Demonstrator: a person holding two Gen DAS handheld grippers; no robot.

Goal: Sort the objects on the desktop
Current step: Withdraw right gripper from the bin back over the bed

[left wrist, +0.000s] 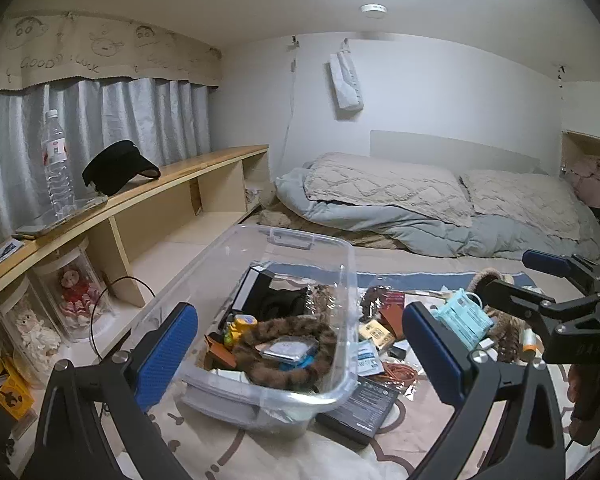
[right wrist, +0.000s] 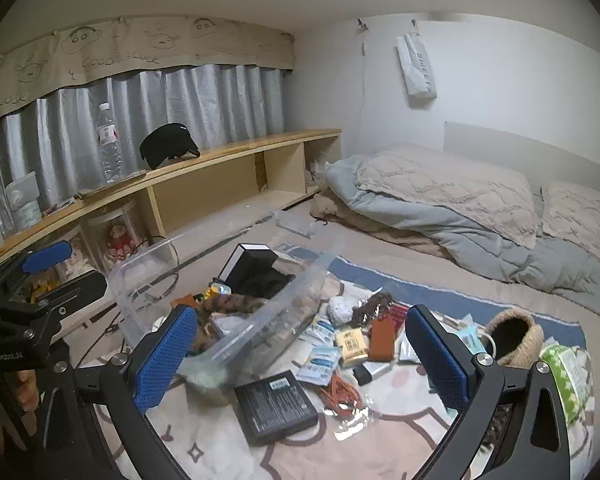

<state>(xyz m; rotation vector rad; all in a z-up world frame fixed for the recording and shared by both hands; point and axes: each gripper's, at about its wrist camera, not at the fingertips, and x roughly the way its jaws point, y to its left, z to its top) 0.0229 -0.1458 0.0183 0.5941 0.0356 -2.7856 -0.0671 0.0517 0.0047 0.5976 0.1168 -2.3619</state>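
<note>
A clear plastic bin [left wrist: 342,268] [right wrist: 140,280] stands on the patterned blanket. It holds a brown furry band [left wrist: 296,344], a black box [left wrist: 256,288] and small items. My left gripper [left wrist: 300,354] [right wrist: 64,272] hovers just before the bin, open and empty. My right gripper [right wrist: 300,356] [left wrist: 512,276] is open over the loose pile to the bin's right, gripping nothing. In the pile lie a flat black box [right wrist: 276,404], an orange cord [right wrist: 344,392], a yellow packet [right wrist: 354,344], a brown case [right wrist: 382,338], a teal mask pack [left wrist: 464,316] and a woven pouch [right wrist: 516,336].
A wooden shelf [left wrist: 204,164] runs along the left, carrying a water bottle [left wrist: 56,160] and a black visor [left wrist: 118,168]. Clear jars with dolls [left wrist: 76,288] stand beneath it. A grey duvet [left wrist: 420,224] and pillows lie behind. A green packet [right wrist: 568,372] sits far right.
</note>
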